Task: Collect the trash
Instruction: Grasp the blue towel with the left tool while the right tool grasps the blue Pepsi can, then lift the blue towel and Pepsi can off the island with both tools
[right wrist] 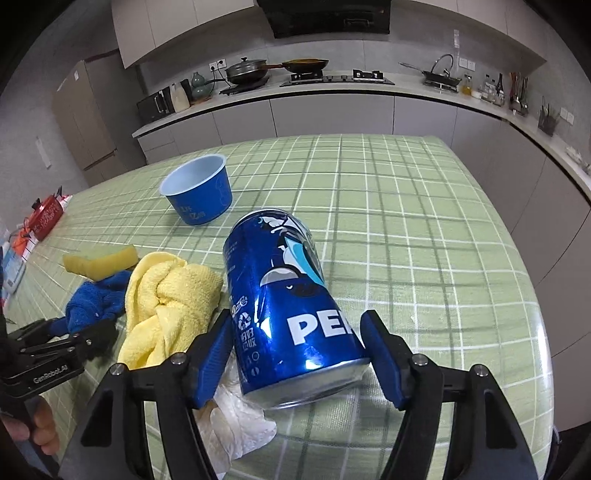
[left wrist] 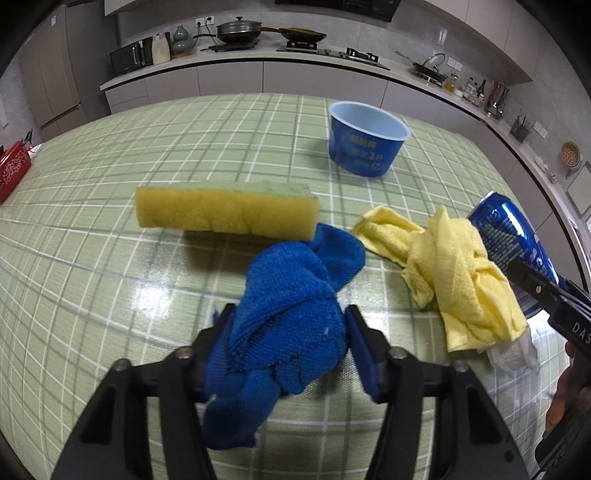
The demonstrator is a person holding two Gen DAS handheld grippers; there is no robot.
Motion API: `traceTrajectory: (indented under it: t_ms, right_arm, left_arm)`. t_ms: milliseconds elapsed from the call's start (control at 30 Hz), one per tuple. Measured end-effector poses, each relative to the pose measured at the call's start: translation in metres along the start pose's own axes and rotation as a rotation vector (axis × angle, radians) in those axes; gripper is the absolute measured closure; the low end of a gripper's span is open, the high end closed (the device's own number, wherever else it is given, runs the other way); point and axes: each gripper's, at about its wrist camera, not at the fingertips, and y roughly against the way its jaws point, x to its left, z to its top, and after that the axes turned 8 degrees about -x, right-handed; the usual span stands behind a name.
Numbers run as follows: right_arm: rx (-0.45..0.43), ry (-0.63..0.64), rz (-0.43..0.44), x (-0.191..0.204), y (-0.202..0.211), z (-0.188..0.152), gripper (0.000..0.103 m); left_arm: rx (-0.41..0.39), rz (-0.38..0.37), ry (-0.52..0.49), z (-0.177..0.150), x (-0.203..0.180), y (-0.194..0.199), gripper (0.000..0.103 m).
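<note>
A blue Pepsi can (right wrist: 284, 306) lies on its side on the green checked tablecloth (right wrist: 424, 236); it also shows in the left wrist view (left wrist: 513, 243). My right gripper (right wrist: 297, 354) is shut on the can, a pad on each side. My left gripper (left wrist: 288, 332) is shut on a crumpled blue cloth (left wrist: 291, 306), also seen in the right wrist view (right wrist: 96, 299). A blue paper cup (left wrist: 367, 138) stands upright at the back of the table (right wrist: 197, 190). A crumpled white tissue (right wrist: 236, 424) lies under the can's near end (left wrist: 513, 352).
A yellow cloth (left wrist: 454, 273) lies between the two grippers (right wrist: 166, 295). A yellow sponge (left wrist: 227, 212) lies behind the blue cloth. A red box (left wrist: 11, 166) sits at the table's left edge. A kitchen counter with pans (left wrist: 236, 31) runs behind.
</note>
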Motion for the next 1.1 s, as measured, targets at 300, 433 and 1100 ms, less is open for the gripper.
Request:
traceTrajectory:
  t_ms: [300, 433, 1100]
  right_arm:
    - [-0.045, -0.060, -0.022, -0.008, 0.028, -0.003, 0.035]
    - [-0.035, -0.077, -0.018, -0.010, 0.038, -0.011, 0.035]
    - [0.019, -0.080, -0.005, -0.008, 0.024, -0.023, 0.031]
  left_arm:
    - [-0.041, -0.035, -0.008, -0.006, -0.004, 0.017, 0.059]
    - [-0.049, -0.064, -0.016, -0.013, -0.007, 0.033, 0.060]
    - [-0.043, -0.042, -0.026, -0.015, -0.012, 0.025, 0.066]
